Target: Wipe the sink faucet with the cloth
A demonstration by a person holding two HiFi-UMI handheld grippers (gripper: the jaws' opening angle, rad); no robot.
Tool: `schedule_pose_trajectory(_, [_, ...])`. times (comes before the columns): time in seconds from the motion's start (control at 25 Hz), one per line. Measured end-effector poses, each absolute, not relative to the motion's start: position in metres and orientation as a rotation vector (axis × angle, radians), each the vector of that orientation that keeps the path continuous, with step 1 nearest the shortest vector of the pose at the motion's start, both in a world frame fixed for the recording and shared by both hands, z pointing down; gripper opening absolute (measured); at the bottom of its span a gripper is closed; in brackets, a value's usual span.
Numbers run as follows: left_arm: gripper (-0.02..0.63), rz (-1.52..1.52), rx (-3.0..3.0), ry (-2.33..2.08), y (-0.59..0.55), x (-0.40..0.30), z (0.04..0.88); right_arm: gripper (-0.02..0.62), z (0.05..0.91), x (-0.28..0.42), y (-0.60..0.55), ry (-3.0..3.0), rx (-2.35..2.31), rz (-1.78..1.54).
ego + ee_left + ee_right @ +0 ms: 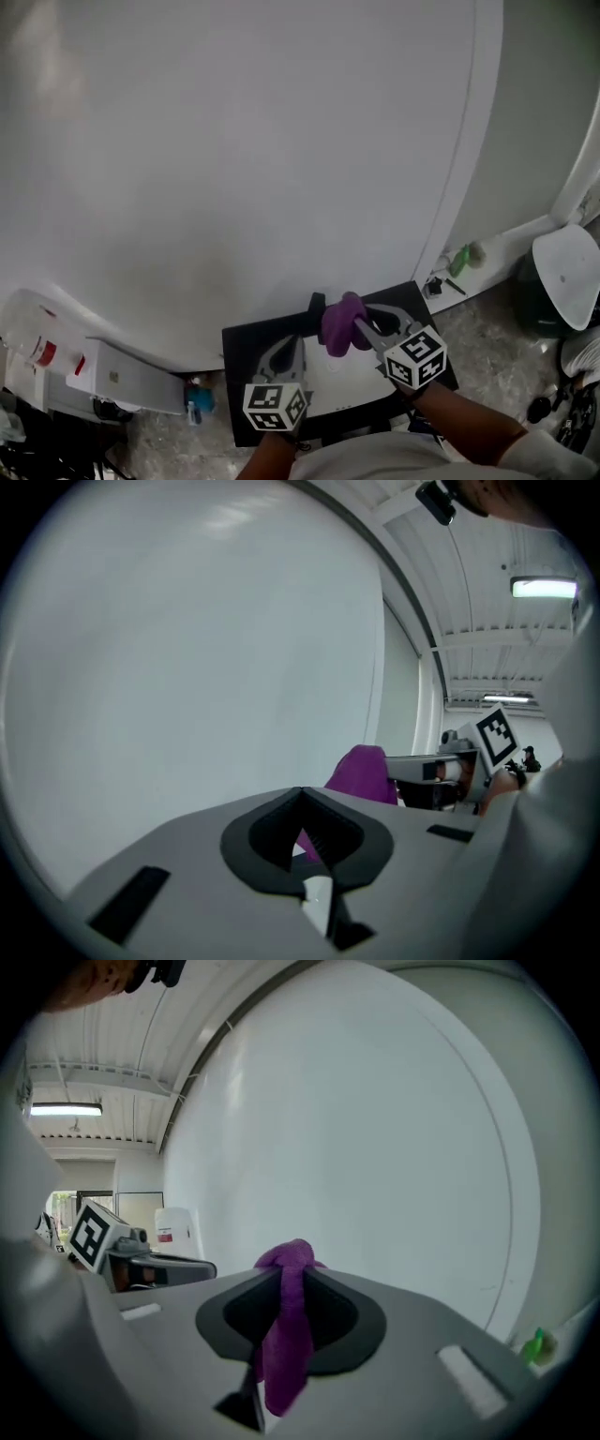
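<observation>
A purple cloth (339, 323) is bunched in my right gripper (354, 326), whose jaws are shut on it; in the right gripper view the cloth (286, 1335) hangs down between the dark pads of that gripper (286, 1277). My left gripper (287, 352) sits just left of it, jaws together with nothing held. The left gripper view shows its own closed tips (301, 797), with the cloth (361, 772) and the right gripper (450, 766) beyond them. Both grippers point at a plain white wall (234, 141). No faucet or sink shows in any view.
A black panel (246, 349) lies under the grippers. At the left stands a white container with a red label (42, 347); a blue item (199, 401) is on the floor. At the right are a green item (459, 260) and a white seat (567, 277).
</observation>
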State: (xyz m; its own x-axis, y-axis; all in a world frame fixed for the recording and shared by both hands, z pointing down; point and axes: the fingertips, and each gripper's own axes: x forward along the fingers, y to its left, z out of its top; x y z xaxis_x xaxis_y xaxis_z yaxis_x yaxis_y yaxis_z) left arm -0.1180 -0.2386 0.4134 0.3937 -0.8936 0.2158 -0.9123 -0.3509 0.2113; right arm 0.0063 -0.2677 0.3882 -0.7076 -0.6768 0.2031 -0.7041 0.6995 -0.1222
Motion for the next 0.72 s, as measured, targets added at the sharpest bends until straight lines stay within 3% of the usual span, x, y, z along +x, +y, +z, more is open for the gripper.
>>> schedule_pose_trajectory(0.72, [0.006, 0.096, 2.452, -1.59, -0.255, -0.096, 0.375, 0.063, 0.37, 0.003, -0.249, -2.781, 1.126, 0.27])
